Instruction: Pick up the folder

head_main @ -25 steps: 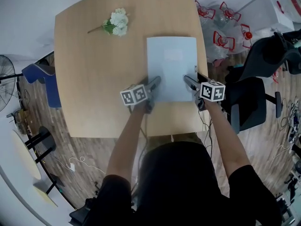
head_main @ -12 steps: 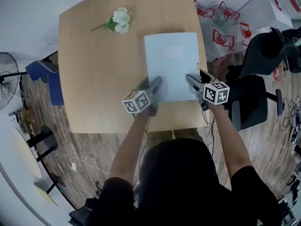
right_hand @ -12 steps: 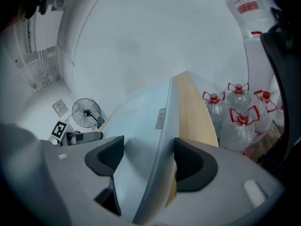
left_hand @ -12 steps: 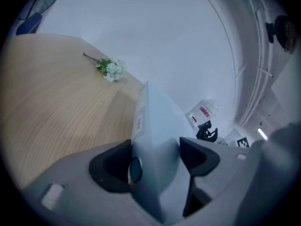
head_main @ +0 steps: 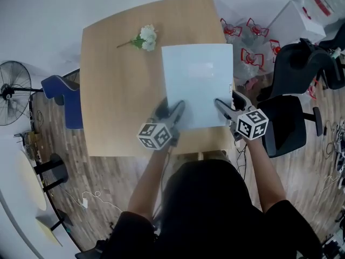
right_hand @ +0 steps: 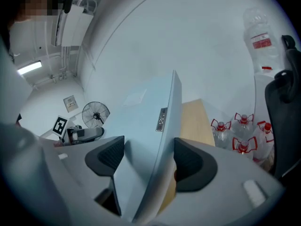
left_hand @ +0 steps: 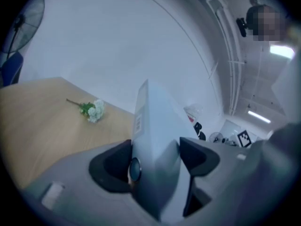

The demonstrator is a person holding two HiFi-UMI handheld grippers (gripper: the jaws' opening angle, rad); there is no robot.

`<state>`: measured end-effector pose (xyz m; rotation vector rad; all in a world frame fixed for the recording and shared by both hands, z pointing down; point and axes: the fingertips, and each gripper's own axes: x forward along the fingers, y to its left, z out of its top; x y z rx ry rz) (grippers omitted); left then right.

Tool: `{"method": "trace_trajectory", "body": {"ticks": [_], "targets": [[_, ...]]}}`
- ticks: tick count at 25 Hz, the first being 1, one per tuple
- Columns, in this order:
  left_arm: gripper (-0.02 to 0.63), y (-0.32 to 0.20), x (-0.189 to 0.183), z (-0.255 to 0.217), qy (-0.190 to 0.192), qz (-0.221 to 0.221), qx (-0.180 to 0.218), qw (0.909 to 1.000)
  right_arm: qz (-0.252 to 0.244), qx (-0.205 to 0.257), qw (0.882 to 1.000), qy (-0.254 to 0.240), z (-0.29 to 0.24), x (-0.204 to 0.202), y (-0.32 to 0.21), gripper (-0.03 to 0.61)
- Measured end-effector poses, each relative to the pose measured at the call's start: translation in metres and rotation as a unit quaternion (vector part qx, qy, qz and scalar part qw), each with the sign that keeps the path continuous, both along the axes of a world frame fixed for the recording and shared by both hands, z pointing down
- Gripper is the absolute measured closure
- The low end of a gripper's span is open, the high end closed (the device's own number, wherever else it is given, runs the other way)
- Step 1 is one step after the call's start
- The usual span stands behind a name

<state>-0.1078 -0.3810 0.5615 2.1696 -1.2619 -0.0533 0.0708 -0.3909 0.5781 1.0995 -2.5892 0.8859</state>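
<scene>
At the far left a fan [head_main: 11,90] stands on the wood floor, with a blue chair [head_main: 67,96] between it and the counter's [head_main: 113,90] left edge. A flower [head_main: 144,36] with white blooms lies on the counter near its far edge, just left of the folder's [head_main: 197,82] far left corner. The left gripper [head_main: 172,111] reaches in from the near side, and its jaws are clamped on the folder's near left edge, one jaw on each face, with the spine and its label strip running away between them in the left gripper view. The pale blue folder is held above the right part of the counter, clear of the wood, its broad face turned up toward the head view. The right gripper [head_main: 222,106] has its jaws clamped on the near right edge in the same way, and a strip of counter shows below the folder in the right gripper view. Right of the counter several red-handled bottles [head_main: 245,42] stand on the floor, and a black chair [head_main: 288,125] stands beside them at the right
</scene>
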Motion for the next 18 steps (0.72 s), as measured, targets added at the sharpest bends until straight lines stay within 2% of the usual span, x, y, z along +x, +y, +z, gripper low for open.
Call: {"method": "trace_trajectory", "body": {"ticks": [5, 10, 14, 18], "targets": [[0.288, 0.020, -0.005, -0.074, -0.018, -0.009, 0.082, 0.9964, 0.004, 0.064, 0.998, -0.006, -0.069, -0.005, 0.018, 0.249], [0.288, 0.042, -0.020, -0.133, -0.016, -0.023, 0.143, 0.9893, -0.002, 0.133, 0.991, -0.003, -0.131, -0.020, 0.034, 0.249], [0.288, 0.055, -0.030, -0.163, -0.017, -0.036, 0.172, 0.9843, -0.007, 0.155, 0.988, -0.006, -0.161, -0.030, 0.042, 0.250], [0.288, 0.062, -0.043, -0.180, -0.023, -0.045, 0.180, 0.9824, -0.014, 0.158, 0.987, -0.009, -0.176, -0.045, 0.046, 0.252]]}}
